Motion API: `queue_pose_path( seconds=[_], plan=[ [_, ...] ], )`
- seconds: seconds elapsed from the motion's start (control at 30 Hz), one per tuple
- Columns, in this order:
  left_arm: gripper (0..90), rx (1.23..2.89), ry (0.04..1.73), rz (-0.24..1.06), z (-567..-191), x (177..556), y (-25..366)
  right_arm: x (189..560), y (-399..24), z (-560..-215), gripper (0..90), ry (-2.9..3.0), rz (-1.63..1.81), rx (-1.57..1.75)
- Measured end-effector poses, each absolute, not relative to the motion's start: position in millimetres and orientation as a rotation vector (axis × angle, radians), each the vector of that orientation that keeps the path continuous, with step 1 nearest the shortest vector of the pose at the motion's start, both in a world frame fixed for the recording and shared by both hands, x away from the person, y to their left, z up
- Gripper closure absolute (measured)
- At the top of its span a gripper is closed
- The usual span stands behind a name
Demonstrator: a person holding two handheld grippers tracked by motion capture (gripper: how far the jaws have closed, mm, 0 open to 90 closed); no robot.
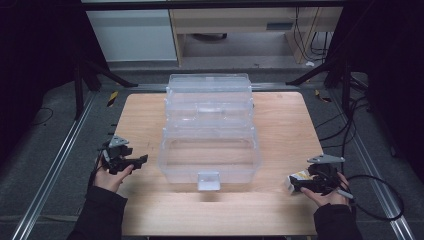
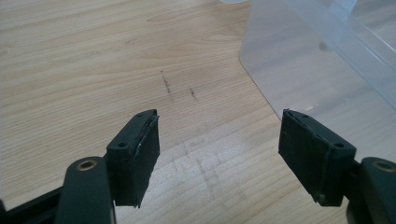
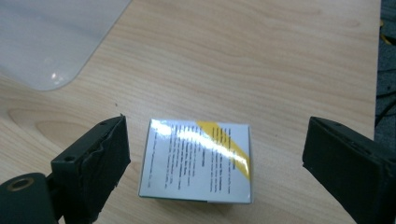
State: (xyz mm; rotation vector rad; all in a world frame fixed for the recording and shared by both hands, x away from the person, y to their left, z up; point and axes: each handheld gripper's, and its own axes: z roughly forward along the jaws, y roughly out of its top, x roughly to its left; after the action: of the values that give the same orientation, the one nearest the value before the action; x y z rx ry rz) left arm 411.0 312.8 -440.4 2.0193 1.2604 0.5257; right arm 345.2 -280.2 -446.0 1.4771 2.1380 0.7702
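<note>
When I look from the high view, a clear plastic box sits open mid-surface, my left hand-held gripper beside it. My left gripper view has the jaws wide apart — bare wood between them. My right gripper view has the right hand-held gripper wide open around a small white-and-yellow box — not touching it.

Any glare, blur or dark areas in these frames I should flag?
Right gripper view: glare streaks across the small box, washing out its print. Left gripper view: sharp, evenly lit wood. High view: the clear plastic container is soft and low-contrast, surroundings fall into darkness.
</note>
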Motion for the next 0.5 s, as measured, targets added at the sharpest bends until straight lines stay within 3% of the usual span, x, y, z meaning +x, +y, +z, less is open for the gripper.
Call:
queue_pose_path(
  seconds=[0.5],
  plan=[
    [28.4, 2.054, 1.259, 0.505, -445.4, 412.7, 309.4, 354.6, -272.2, -463.8, 15.0, 2.274, 0.658, 1.501]
  ],
)
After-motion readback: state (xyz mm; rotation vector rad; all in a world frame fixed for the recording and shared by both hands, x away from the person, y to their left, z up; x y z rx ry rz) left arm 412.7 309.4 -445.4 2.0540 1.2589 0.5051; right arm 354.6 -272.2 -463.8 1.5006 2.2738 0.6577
